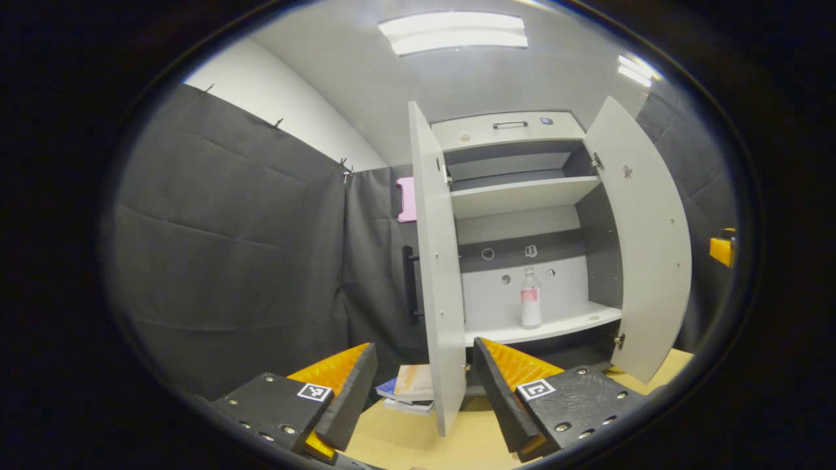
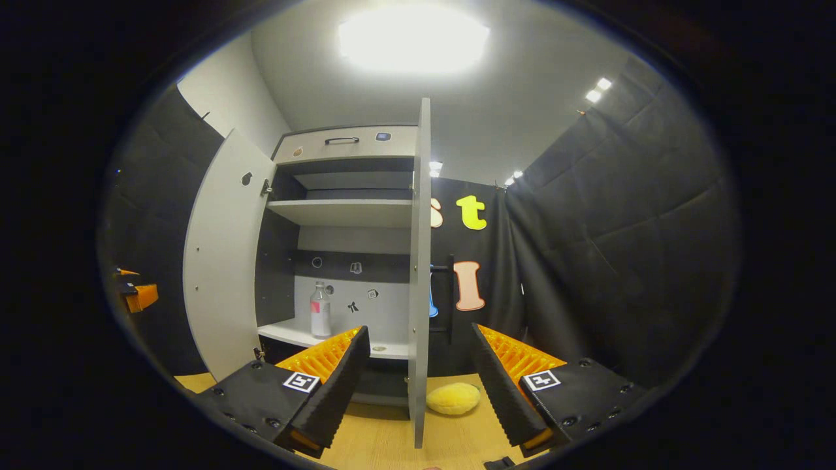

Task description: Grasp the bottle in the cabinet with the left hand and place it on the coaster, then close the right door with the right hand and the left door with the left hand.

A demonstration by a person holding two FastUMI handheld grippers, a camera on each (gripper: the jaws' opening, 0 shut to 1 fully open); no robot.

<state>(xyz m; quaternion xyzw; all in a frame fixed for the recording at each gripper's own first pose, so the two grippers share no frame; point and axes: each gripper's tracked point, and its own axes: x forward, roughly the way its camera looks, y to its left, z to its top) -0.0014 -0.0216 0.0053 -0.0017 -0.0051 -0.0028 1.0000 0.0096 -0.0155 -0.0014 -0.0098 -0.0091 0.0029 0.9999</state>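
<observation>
Booth cabinet point(image 1: 522, 196) open | bottle point(image 1: 531, 298) pink label, unreadable

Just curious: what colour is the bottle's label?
Pink, on a clear bottle with a white lower half. It shows best in the left gripper view.

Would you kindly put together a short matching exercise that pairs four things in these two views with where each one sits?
Things:
1. bottle
2. books
3. yellow plush toy
4. black drawer handle

Places:
A. on the tabletop, beside the edge of an open cabinet door, in the right gripper view
B. upright on the cabinet's lower shelf
C. on the drawer front at the cabinet's top
D. stacked on the tabletop behind an open door, in the left gripper view

Pairs: 1-B, 2-D, 3-A, 4-C
</observation>
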